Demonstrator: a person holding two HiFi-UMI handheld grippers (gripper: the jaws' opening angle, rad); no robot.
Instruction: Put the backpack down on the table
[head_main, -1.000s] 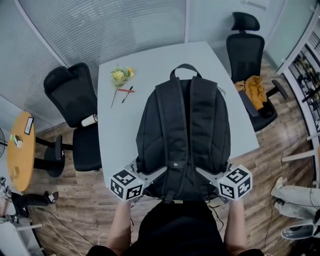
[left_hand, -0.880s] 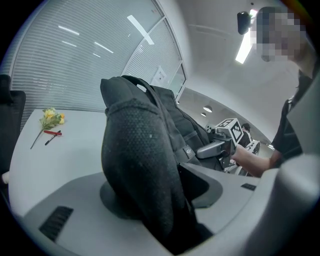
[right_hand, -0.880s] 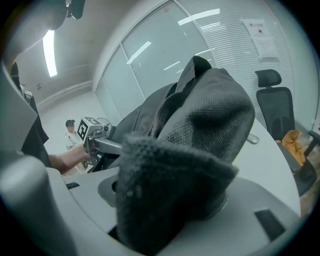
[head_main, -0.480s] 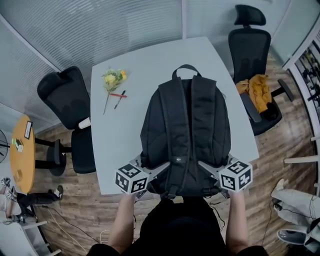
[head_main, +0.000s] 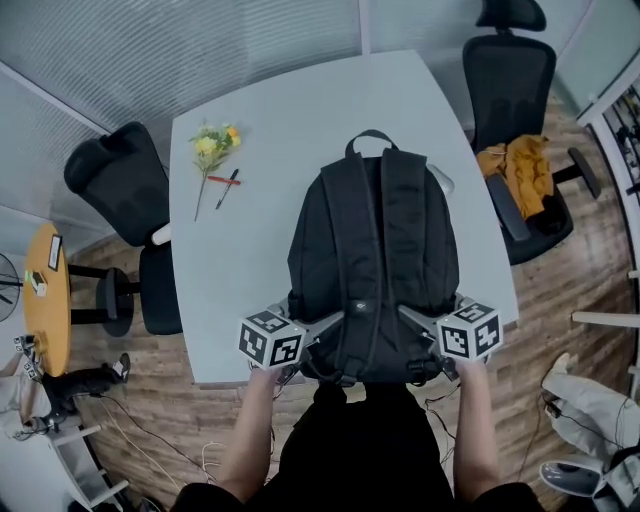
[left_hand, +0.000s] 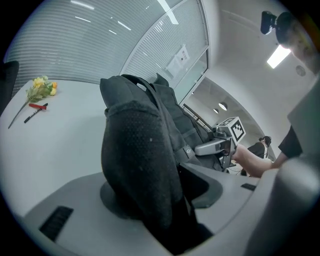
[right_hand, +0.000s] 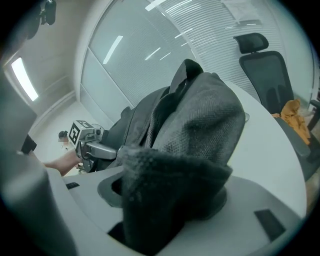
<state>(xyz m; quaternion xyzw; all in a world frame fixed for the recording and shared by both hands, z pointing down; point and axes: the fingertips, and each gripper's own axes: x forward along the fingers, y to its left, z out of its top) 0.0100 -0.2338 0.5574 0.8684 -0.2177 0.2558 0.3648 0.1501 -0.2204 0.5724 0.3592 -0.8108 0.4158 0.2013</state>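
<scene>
Backpack (head_main: 375, 250) sunk nearer table (head_main: 240, 260) — left gripper (head_main: 325, 325), right gripper (head_main: 415, 318) each clamp lower corner; underside contact hidden.

This is looking like an office meeting room. A pale desk (head_main: 250, 250) is standing in the middle, with one black swivel chair (head_main: 120, 185) sitting at its 9 o'clock and a second swivel chair (head_main: 510, 85) at 2 o'clock. Glass partition walls with slatted blinds (head_main: 200, 50) are running round from 10 to 1 o'clock. Wood-look flooring (head_main: 565, 290) is lying underneath, a small round side table (head_main: 45, 300) is standing at 8 o'clock, and a ceiling strip light (left_hand: 277, 56) is glowing overhead.
</scene>
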